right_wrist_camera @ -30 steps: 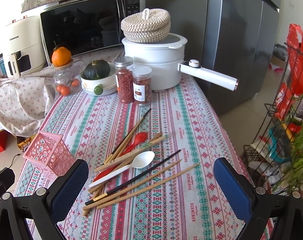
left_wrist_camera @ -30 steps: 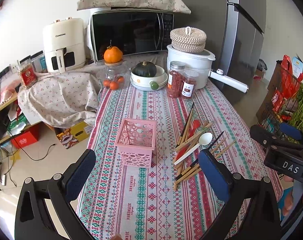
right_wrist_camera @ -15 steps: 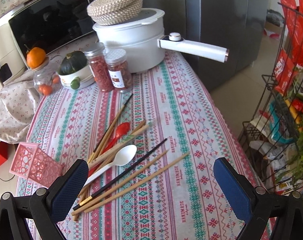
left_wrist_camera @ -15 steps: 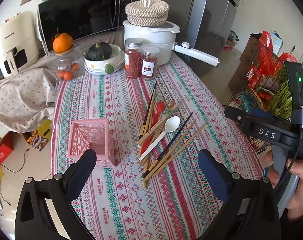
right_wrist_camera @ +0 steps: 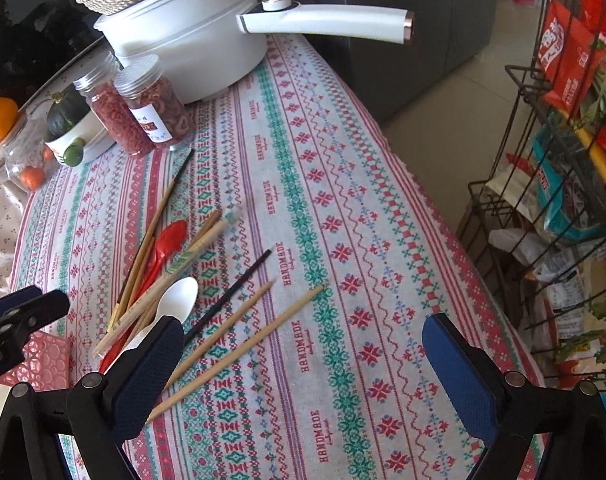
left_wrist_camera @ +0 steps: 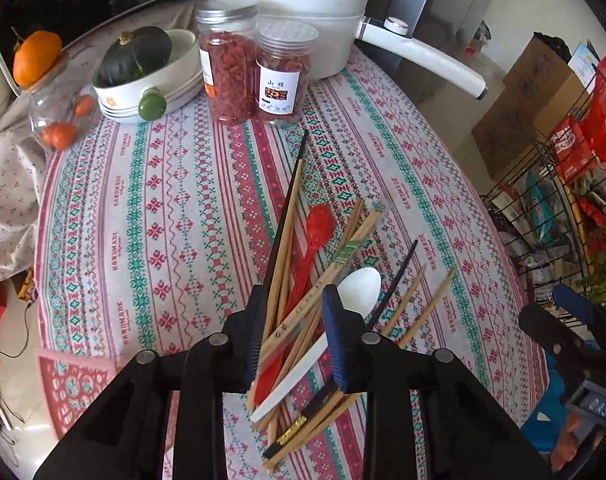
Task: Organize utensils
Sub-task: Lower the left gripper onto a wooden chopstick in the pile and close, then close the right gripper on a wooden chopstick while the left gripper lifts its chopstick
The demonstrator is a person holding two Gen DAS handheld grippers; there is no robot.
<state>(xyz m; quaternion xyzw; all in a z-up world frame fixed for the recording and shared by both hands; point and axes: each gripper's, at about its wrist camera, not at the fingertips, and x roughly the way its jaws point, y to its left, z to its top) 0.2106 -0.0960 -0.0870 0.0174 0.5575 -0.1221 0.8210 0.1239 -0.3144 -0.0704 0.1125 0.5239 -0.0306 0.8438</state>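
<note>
A: Utensils lie in a loose heap on the patterned tablecloth: bamboo chopsticks, a red spoon and a white spoon. From the left wrist, the left gripper comes down over the handle ends, its jaws closing around several sticks and the red handle at once.

B: Gripped yet?

A: I cannot say the pads press. Taking the bundle where the handles cross looks deliberate, I think.

B: Containers?

A: The pink basket at the lower left, contents hidden here. Two jars hold dried red food; a bowl holds a dark squash.

B: The right wrist view?

A: The right gripper hovers wide open, empty, over two stray chopsticks and a dark one. The basket edge peeks in at the left.
</note>
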